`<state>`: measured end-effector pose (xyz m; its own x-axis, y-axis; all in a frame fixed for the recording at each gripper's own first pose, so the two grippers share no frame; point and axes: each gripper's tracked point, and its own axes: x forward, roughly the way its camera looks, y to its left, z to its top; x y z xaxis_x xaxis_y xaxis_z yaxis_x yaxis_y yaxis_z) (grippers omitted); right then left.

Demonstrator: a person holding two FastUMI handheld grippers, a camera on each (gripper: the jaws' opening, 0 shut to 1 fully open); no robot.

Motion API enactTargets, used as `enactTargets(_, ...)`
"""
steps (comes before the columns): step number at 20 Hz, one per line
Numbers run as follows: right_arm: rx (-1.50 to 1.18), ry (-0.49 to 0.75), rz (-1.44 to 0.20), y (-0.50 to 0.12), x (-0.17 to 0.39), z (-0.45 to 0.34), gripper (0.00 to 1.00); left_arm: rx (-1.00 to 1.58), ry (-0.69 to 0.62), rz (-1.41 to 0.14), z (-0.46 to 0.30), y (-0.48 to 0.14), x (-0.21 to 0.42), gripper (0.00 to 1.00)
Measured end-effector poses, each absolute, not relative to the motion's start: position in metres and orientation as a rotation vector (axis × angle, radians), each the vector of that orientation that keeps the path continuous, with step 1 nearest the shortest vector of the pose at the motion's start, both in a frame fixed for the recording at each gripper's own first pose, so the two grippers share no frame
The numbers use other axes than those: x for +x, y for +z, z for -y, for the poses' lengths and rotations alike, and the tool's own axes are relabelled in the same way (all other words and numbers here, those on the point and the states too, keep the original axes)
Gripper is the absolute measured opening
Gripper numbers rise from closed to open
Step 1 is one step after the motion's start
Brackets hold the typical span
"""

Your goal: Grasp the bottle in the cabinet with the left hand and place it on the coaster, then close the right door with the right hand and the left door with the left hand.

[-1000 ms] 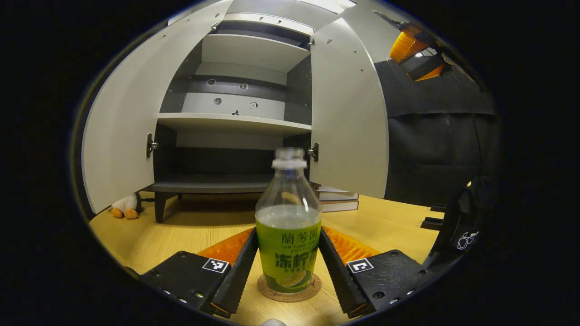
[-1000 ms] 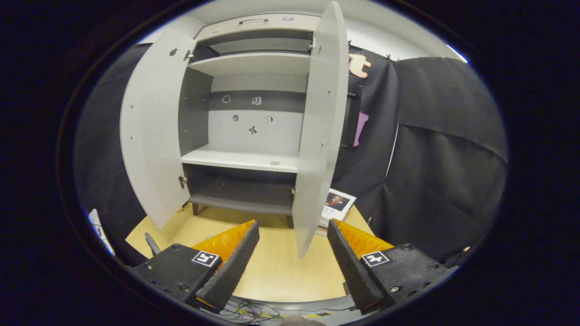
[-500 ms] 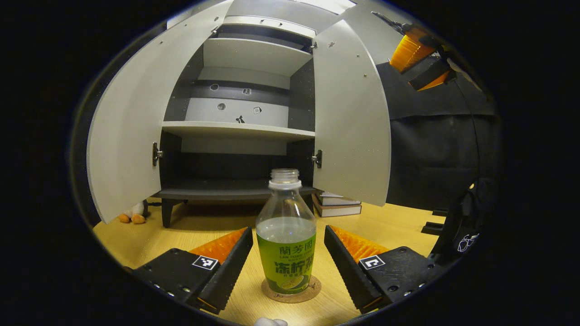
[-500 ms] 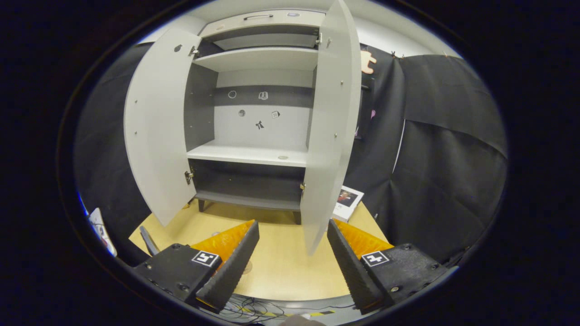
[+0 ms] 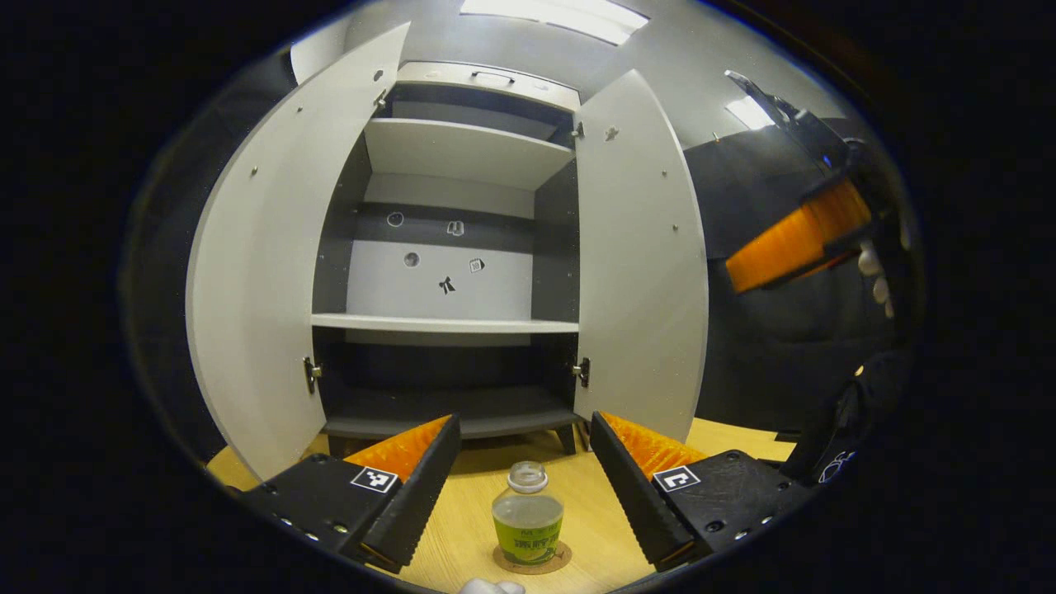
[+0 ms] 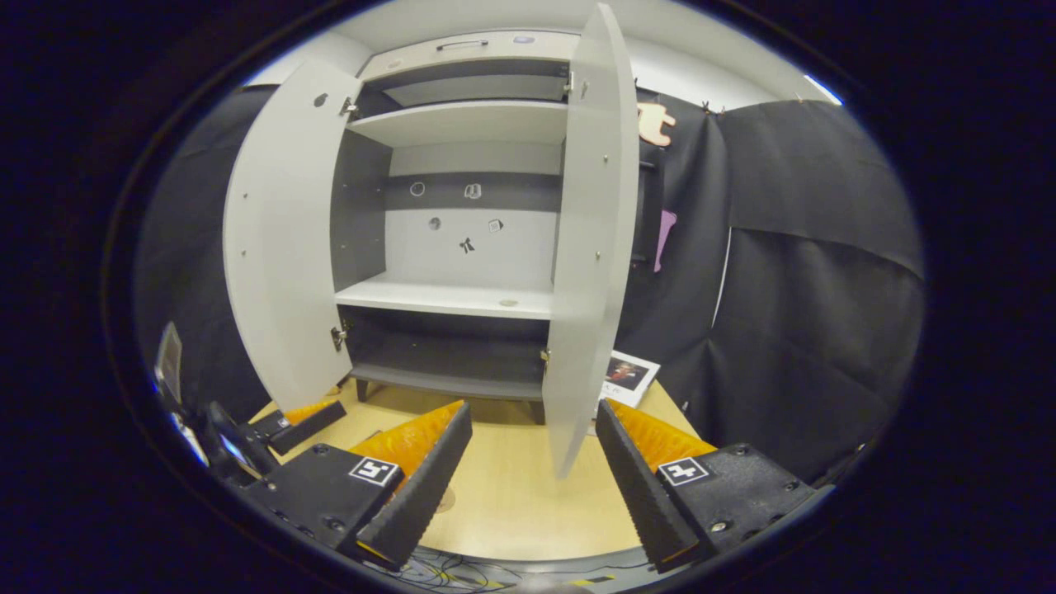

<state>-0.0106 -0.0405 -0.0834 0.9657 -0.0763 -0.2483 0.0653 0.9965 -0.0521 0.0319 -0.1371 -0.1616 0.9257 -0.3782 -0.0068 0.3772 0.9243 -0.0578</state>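
Wooden table point(image 5: 462, 528) in a dark booth, grey cabinet point(image 5: 450, 272) at the back w/ both doors open. The bottle point(image 5: 528, 513) stands upright on the coaster point(image 5: 532, 558), in front of the cabinet, apart from the left gripper point(image 5: 521, 478), whose fingers are spread wide and hold nothing. So the placing looks done; closing the right door point(image 6: 590, 247) and then the left door point(image 5: 264, 272) is left. Right gripper point(image 6: 532, 474) is also open and empty, near the right door's edge, not touching it. Bottle label is green, its text too small to read.
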Motion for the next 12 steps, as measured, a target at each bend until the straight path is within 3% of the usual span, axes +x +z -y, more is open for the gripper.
enactTargets(6,0.000,-0.028,-0.136,-0.041,0.014,0.037,1.00,-0.034,-0.200,-0.058,0.068,-0.083,0.011,0.96)
enactTargets(12,0.025,-0.009,-0.049,-0.006,0.019,0.039,0.99,-0.018,-0.003,-0.095,-0.013,-0.046,-0.024,0.96)
